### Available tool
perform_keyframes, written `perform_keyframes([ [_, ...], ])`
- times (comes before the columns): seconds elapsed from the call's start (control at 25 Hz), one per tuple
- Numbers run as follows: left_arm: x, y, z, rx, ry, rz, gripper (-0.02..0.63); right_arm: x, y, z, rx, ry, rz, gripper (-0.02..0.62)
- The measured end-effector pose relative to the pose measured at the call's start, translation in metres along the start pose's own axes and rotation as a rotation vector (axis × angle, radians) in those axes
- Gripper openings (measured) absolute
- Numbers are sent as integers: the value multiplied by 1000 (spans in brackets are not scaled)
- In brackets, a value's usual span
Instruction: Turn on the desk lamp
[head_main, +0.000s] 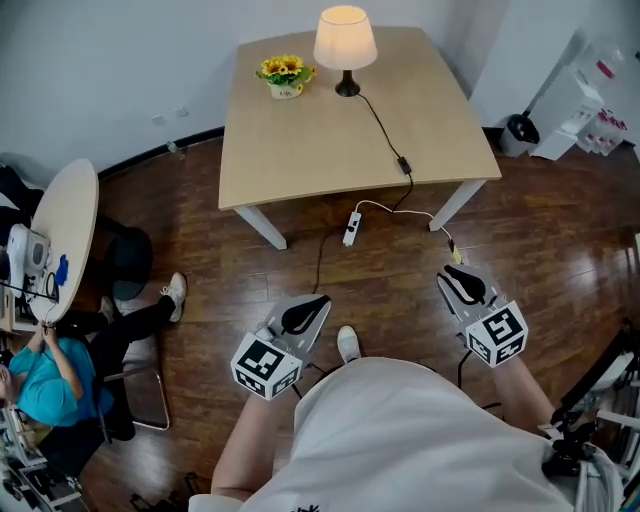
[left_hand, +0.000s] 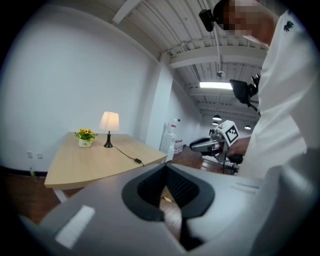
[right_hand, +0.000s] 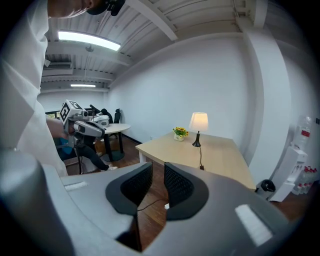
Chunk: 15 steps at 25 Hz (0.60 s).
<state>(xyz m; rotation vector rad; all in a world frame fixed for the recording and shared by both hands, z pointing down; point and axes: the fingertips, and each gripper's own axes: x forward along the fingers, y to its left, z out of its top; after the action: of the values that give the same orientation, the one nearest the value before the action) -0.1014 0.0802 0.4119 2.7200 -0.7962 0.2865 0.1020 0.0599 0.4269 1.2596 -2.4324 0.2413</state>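
Standing well back from the tabletop (head_main: 300, 140), I find the desk lamp (head_main: 345, 40) upright near its far edge, beside the flowers (head_main: 285, 72), shade glowing; I judge it already switched on. Left claw (left_hand: 165, 170) is clenched on nothing; right claw (right_hand: 157, 167) is released, empty. Nothing appears left to do

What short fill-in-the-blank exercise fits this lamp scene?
1. The desk lamp glows on the wooden table, so it is already switched ____.
2. In the head view, the pot of yellow flowers stands on the lamp's ____ side.
3. The white power strip lies on the ____.
4. On the right gripper, the jaws stand apart with ____ between them.
Missing words: on; left; floor; nothing.
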Motion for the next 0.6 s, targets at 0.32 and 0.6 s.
perform_keyframes([
  [0.32, 6, -62, 3, 6, 13, 3, 5, -59, 2, -24, 27, -16, 21, 71],
  [0.6, 6, -105, -9, 5, 16, 15, 5, -95, 10, -46, 33, -11, 49, 72],
])
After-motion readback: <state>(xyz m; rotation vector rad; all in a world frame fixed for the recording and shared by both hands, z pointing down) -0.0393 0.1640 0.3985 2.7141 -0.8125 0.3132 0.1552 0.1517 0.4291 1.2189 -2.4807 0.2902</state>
